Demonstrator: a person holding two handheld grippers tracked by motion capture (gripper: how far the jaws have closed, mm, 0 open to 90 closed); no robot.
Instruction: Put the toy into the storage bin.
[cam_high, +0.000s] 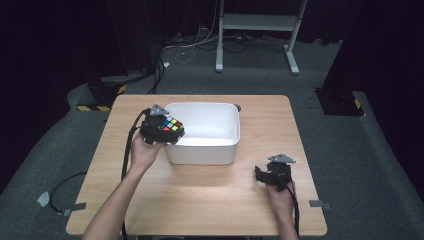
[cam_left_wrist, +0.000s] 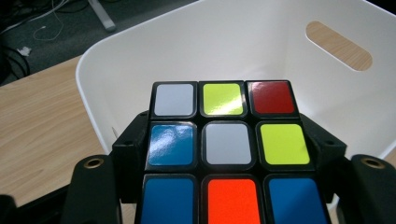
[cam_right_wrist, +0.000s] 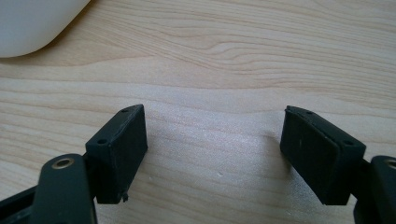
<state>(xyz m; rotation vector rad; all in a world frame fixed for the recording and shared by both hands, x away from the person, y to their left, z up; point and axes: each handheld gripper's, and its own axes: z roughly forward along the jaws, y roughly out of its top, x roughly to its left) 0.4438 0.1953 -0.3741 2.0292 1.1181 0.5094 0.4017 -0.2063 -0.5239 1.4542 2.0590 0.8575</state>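
White plastic walls of the rectangular tub (cam_high: 205, 150) stand on the pale wooden table (cam_high: 200, 200). The left gripper (cam_high: 161, 131) has its jaws clamped on the sides of the black-framed puzzle cube with coloured stickers (cam_left_wrist: 226, 149), holding it over the tub's near-left rim. The right gripper (cam_right_wrist: 212, 154) rests low over bare wood near the table's right edge, its jaws spread wide and holding nothing.

— Cube? 
— Puzzle cube (cam_left_wrist: 228, 151), black-framed, scrambled: top face shows white, yellow, red, blue and orange stickers. Clamped on two opposite sides, held in the air.
— Where? 
— At the near-left rim of the white tub (cam_high: 220, 120), tilted slightly, not touching it.
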